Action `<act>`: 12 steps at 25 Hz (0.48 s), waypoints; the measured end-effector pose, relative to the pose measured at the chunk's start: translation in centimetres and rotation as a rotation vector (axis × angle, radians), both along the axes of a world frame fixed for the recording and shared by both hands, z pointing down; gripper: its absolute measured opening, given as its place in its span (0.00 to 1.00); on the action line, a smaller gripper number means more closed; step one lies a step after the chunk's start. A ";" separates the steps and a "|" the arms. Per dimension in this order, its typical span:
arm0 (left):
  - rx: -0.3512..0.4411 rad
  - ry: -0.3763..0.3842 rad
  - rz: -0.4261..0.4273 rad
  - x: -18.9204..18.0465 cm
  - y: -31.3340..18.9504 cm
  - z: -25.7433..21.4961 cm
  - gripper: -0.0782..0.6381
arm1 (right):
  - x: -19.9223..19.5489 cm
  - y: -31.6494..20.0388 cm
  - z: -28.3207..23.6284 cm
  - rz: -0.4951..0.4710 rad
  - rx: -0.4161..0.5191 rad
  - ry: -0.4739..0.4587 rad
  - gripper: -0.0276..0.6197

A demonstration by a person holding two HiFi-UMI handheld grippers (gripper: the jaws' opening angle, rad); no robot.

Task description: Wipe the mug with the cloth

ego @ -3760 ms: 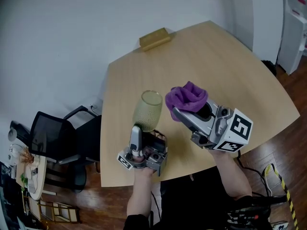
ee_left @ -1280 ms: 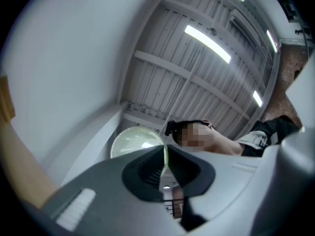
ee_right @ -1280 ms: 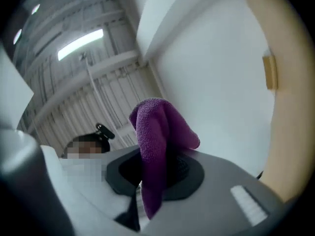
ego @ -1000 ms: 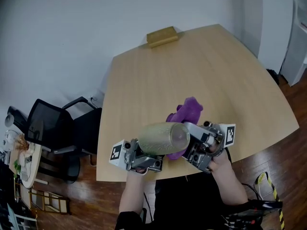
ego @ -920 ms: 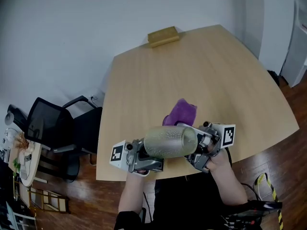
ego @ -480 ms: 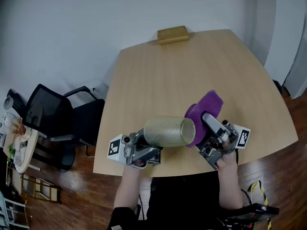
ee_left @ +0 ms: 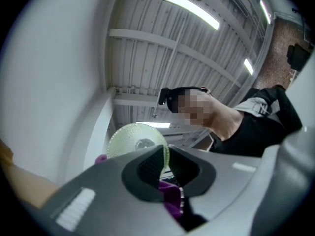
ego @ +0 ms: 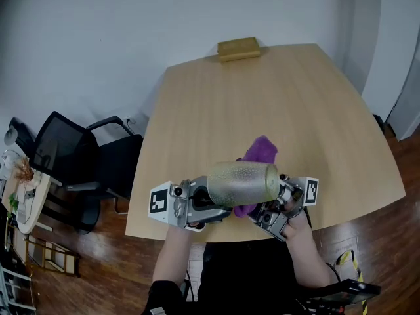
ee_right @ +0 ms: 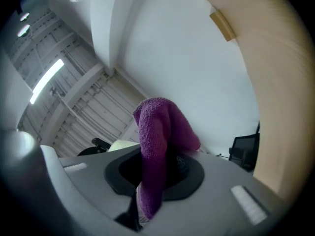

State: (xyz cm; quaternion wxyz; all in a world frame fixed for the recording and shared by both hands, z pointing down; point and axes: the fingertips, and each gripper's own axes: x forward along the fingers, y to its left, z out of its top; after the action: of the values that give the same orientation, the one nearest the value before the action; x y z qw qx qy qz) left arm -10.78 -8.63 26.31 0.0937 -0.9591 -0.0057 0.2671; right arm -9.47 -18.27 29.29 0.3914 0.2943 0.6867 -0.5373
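Both grippers were loaded. My left gripper (ee_left: 166, 165) pinched the mug (ego: 244, 182) by its wall, jaws just eased open a shade; my right gripper (ee_right: 155, 171) clamped the cloth (ego: 259, 151). The mug lay sideways in the air over the table's (ego: 295, 97) near edge. I judged it mid-wipe; next, rub the cloth around the wall.

**Mug (ego: 244, 183) sideways, cloth (ego: 260, 151) behind it**

The left gripper (ego: 213, 201) holds the green mug sideways over the table's (ego: 275, 97) near edge. The right gripper's (ego: 260, 207) purple cloth pokes up just behind the mug; a tan block (ego: 239, 48) lies far beyond it.
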 end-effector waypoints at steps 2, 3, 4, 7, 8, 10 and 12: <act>0.029 -0.065 -0.016 0.8 0.3 0.6 0.18 | -1.2 0.0 1.2 -0.007 -0.010 0.070 0.13; 0.037 -0.089 -0.030 1.0 0.3 1.0 0.17 | -1.2 -0.1 1.6 0.001 -0.010 0.092 0.13; 0.044 -0.107 -0.047 1.0 0.2 1.3 0.17 | -0.9 -0.3 1.8 0.015 -0.008 0.103 0.13; 0.080 -0.151 -0.114 0.3 -0.1 1.7 0.17 | 2.5 -1.9 1.0 0.074 -0.019 0.014 0.13; 0.092 -0.151 -0.134 -0.1 -0.2 1.6 0.17 | 4.0 -2.4 0.4 0.099 -0.021 -0.041 0.13; 0.112 -0.128 -0.166 -0.8 -0.3 1.1 0.17 | 6.5 -3.0 -0.8 0.134 -0.009 -0.138 0.13; 0.132 -0.099 -0.184 -1.3 -0.4 0.5 0.17 | 7.5 -2.7 -1.5 0.127 0.008 -0.204 0.13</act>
State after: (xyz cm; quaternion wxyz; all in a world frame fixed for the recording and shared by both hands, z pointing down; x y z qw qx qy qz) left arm -12.06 -9.03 26.78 0.1804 -0.9593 0.0600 0.2087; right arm -2.01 -21.01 27.84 0.4914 0.3051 0.6624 -0.4761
